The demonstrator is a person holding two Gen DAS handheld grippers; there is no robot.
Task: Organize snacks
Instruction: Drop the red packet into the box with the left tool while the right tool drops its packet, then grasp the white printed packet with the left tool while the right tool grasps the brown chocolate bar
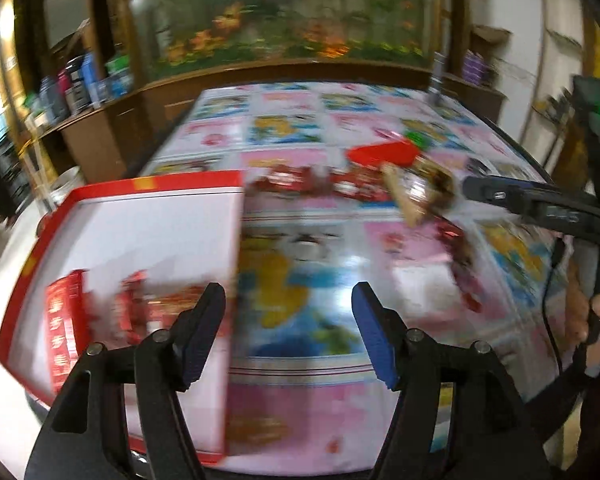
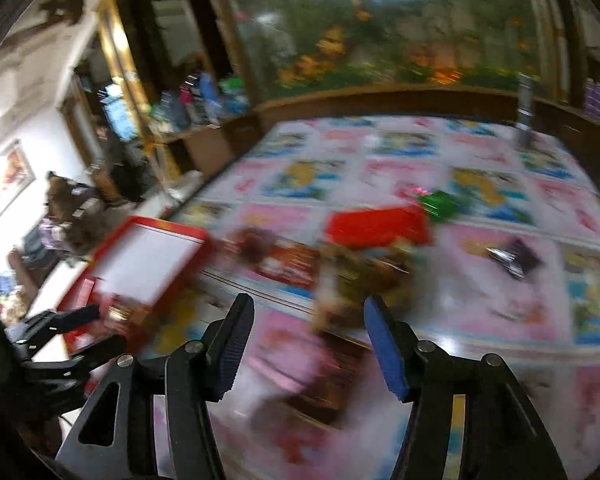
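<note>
A red-rimmed white box (image 1: 152, 240) lies at the table's left, with red snack packs (image 1: 66, 320) inside; it also shows in the right wrist view (image 2: 148, 256). My left gripper (image 1: 288, 332) is open and empty, hovering by the box's right edge. Loose snacks lie in a blurred pile mid-table: a red packet (image 1: 384, 154) (image 2: 376, 226), red wrapped bars (image 1: 324, 186) (image 2: 288, 260), a brown-and-clear pack (image 1: 416, 196), a green packet (image 2: 440, 204) and a dark wrapper (image 2: 516, 258). My right gripper (image 2: 308, 344) is open and empty, above the table just before the pile; its fingers (image 1: 500, 194) show beside the pile.
The table wears a glossy pink and blue cartoon cloth (image 1: 300, 280). A fish tank (image 1: 284, 12) on a wooden cabinet stands behind it. A dark slim can (image 2: 524, 112) stands at the table's far right. Shelves with bottles (image 1: 84, 84) are at far left.
</note>
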